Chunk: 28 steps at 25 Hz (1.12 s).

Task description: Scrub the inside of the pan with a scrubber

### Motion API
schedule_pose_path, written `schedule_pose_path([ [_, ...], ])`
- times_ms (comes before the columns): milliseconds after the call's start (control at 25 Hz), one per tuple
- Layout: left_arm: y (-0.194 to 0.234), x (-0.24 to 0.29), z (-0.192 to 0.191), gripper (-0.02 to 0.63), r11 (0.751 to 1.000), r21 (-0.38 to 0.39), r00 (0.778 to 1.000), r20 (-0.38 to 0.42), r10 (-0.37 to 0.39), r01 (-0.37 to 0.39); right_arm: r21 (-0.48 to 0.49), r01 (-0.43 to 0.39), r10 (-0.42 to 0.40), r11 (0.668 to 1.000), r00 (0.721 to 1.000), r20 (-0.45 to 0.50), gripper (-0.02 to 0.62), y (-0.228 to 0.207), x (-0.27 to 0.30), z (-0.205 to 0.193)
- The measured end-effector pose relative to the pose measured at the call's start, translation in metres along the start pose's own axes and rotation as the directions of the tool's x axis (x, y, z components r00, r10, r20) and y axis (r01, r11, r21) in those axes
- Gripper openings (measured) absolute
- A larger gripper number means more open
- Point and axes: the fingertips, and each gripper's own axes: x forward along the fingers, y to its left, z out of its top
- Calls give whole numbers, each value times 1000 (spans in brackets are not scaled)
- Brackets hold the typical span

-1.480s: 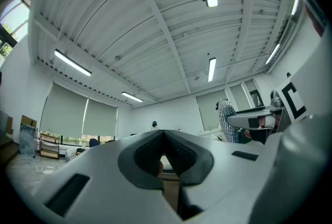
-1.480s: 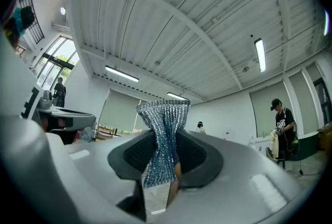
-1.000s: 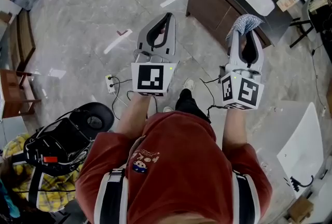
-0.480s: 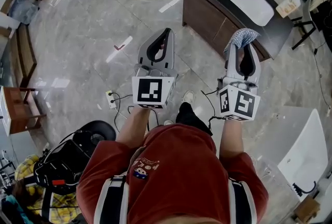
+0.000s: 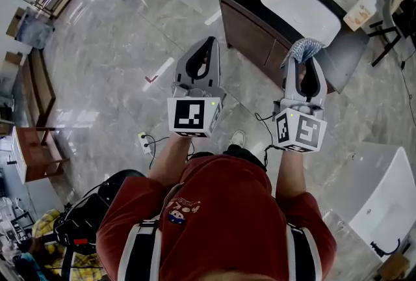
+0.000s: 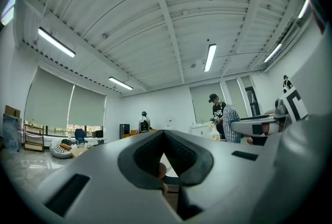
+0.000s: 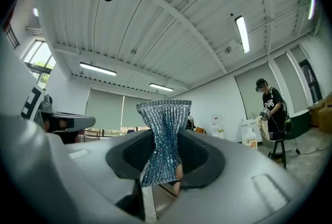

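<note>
Two risks from here. Pinches the glittery scrubber narrowly in the right gripper, right of centre in the head view, with cloth fanning loose above the jaws; could slip out under hard rubbing. Holds the left gripper closed on nothing, left of centre; cannot steady a pan without opening first. Shows no pan in any view; maybe on the dark counter at upper right, cannot tell. Risks a blind reach and a knock there.

Large lab hall: strip-lit ceiling, marble floor, counter.
</note>
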Motion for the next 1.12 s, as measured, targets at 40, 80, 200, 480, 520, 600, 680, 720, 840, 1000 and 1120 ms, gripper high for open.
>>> schedule_pose_path([
  [40, -2, 7, 1, 5, 1000, 3, 1000, 3, 1, -1, 3, -1, 1, 1000, 1000, 4, 156, -5, 6, 0],
  [80, -3, 12, 2, 5, 1000, 5, 1000, 4, 1, -1, 6, -3, 3, 1000, 1000, 8, 156, -9, 11, 1],
  [200, -4, 26, 4, 5, 1000, 8, 1000, 7, 2, -2, 4, -8, 8, 1000, 1000, 17, 156, -16, 24, 3],
  [480, 13, 53, -3, 5, 1000, -14, 1000, 5, 12, -11, -8, -21, 21, 1000, 1000, 6, 158, -15, 58, -4],
  [520, 16, 58, -7, 5, 1000, -14, 1000, 2, 11, -11, -10, -22, 22, 1000, 1000, 3, 158, -15, 65, -7],
  [600, 23, 70, -14, 5, 1000, -19, 1000, 2, 3, -3, -19, -18, 18, 1000, 1000, -5, 158, -13, 78, -14],
  [680, 34, 84, -22, 5, 1000, -29, 1000, 1, -5, 5, -26, -12, 12, 1000, 1000, -12, 156, -10, 94, -22],
  [720, 41, 91, -25, 5, 999, -33, 1000, -1, -8, 8, -30, -9, 9, 1000, 1000, -15, 156, -7, 103, -24],
  [840, 65, 118, -28, 5, 999, -47, 1000, 7, -16, 17, -50, -9, 8, 999, 1000, -13, 152, 3, 136, -26],
  [1000, 96, 160, -27, 5, 997, -60, 999, 27, -43, 44, -77, 2, -3, 997, 1000, -14, 144, 13, 185, -28],
  [1120, 120, 188, -34, 5, 995, -75, 998, 17, -66, 67, -99, 16, -20, 995, 999, -31, 144, 22, 216, -33],
])
